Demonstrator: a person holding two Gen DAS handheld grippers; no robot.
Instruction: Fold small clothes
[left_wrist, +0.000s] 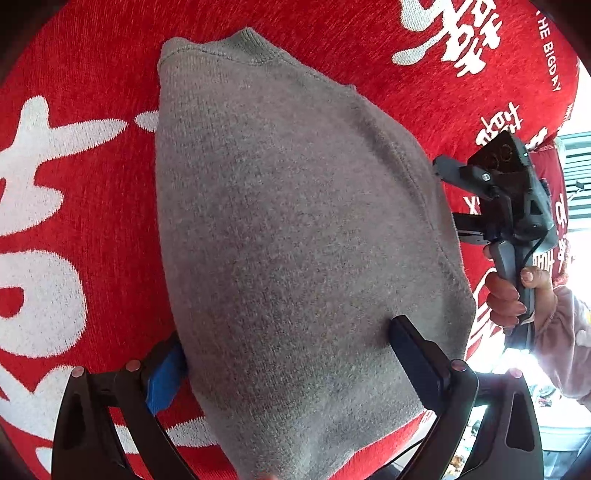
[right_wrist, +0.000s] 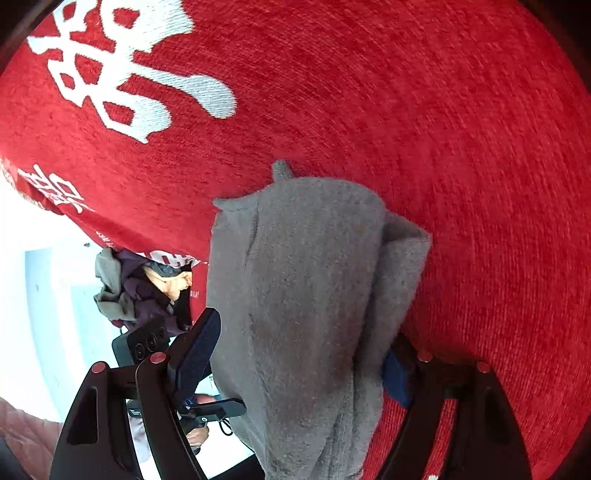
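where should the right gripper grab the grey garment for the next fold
Probably the doubled side edge of the grey garment, where layers bunch thick. Come in low from that side, along the red cloth, so one finger slides under the stack.

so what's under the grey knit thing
The grey knit garment lies on a red cloth with white lettering, which shows all round it. Whatever part of the lettering runs beneath the garment is covered, as is anything else there.

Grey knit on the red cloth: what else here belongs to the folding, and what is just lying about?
Job:
grey knit garment
left gripper
right gripper
red cloth, the work surface

Lying about:
heap of grey and purple clothes past the cloth's edge
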